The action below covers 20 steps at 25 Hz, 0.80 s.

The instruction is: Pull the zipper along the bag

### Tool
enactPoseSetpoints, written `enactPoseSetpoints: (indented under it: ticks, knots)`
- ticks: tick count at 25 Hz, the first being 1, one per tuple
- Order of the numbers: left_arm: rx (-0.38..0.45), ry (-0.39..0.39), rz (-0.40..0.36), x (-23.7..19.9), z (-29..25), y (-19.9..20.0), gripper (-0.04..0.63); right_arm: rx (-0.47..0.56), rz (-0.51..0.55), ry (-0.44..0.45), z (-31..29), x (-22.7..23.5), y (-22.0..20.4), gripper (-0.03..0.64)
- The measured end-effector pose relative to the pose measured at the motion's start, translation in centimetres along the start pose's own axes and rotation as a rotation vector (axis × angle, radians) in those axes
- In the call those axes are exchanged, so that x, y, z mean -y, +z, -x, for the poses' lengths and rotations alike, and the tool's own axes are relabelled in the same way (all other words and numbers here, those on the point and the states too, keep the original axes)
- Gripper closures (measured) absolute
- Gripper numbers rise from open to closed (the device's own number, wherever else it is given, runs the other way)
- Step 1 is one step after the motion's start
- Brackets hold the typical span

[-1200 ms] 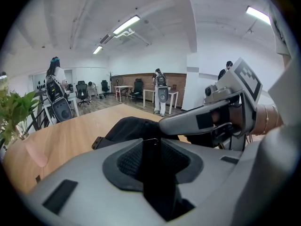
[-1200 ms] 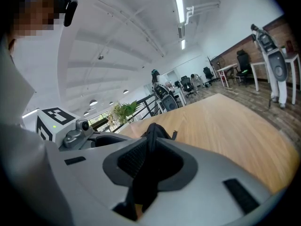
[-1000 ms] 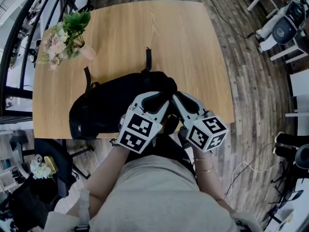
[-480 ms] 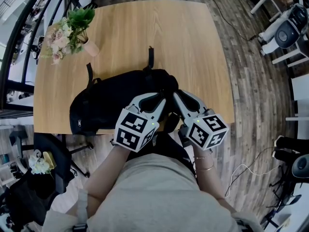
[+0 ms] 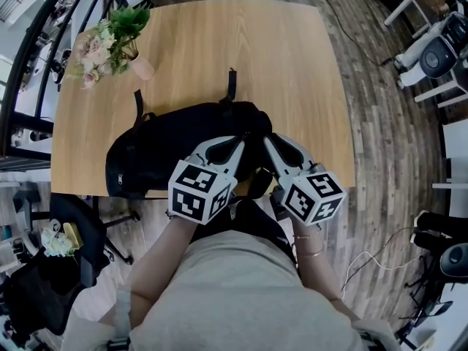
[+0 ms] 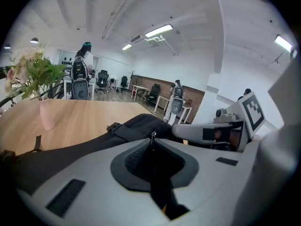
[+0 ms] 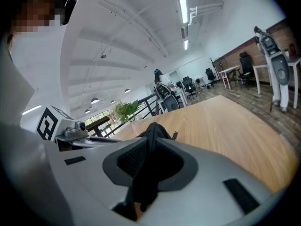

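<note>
A black bag [image 5: 161, 148] lies on the wooden table [image 5: 219, 42] near its front edge. Both grippers meet at the bag's right end. My left gripper [image 5: 243, 140] has its jaws closing, and the small metal zipper pull [image 6: 152, 136] is pinched at their tips. From the right, my right gripper [image 5: 265, 140] is shut on a raised fold of the bag's black fabric [image 7: 154, 130], which fills the gap between its pads. In the left gripper view the bag [image 6: 84, 147] stretches off to the left, and the right gripper's body [image 6: 221, 133] shows beside it.
A pink vase with flowers [image 5: 110, 39] stands at the table's far left corner. Two bag straps [image 5: 232, 85] [image 5: 137, 102] lie on the wood behind the bag. A chair [image 5: 77, 229] sits below the table's left front edge. White machines [image 5: 439, 50] stand on the floor at right.
The left gripper's jaws have come together on the zipper pull, and its marker cube has shifted slightly left. The right gripper keeps its hold on the bag fabric.
</note>
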<state>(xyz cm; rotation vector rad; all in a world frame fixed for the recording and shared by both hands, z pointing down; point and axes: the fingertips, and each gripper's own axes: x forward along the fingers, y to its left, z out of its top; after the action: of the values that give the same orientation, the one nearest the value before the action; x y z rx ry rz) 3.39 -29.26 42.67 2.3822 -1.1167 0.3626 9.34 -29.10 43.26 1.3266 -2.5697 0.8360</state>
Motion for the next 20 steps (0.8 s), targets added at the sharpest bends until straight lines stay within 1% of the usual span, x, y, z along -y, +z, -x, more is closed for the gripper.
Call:
enactPoseSetpoints:
  ticks: [3, 7, 11, 14, 20]
  knots:
    - [0.005, -0.005, 0.012, 0.0, -0.5, 0.4, 0.557, -0.001, 0.003, 0.003, 0.0, 0.0, 0.0, 0.543]
    - [-0.003, -0.013, 0.001, 0.4, -1.1, 0.4, 0.557, -0.007, 0.006, 0.01, -0.1, 0.0, 0.0, 0.543]
    - [-0.012, 0.008, 0.0, 0.4, -1.6, 0.2, 0.557, -0.01, 0.01, 0.016, -0.2, 0.0, 0.0, 0.543]
    - [-0.022, 0.011, -0.016, 0.5, -1.9, -0.1, 0.557, -0.011, 0.009, 0.023, -0.2, 0.0, 0.0, 0.541]
    - [-0.035, -0.02, -0.034, 0.6, -1.6, -0.2, 0.577, -0.011, 0.018, 0.026, -0.1, 0.2, 0.0, 0.541]
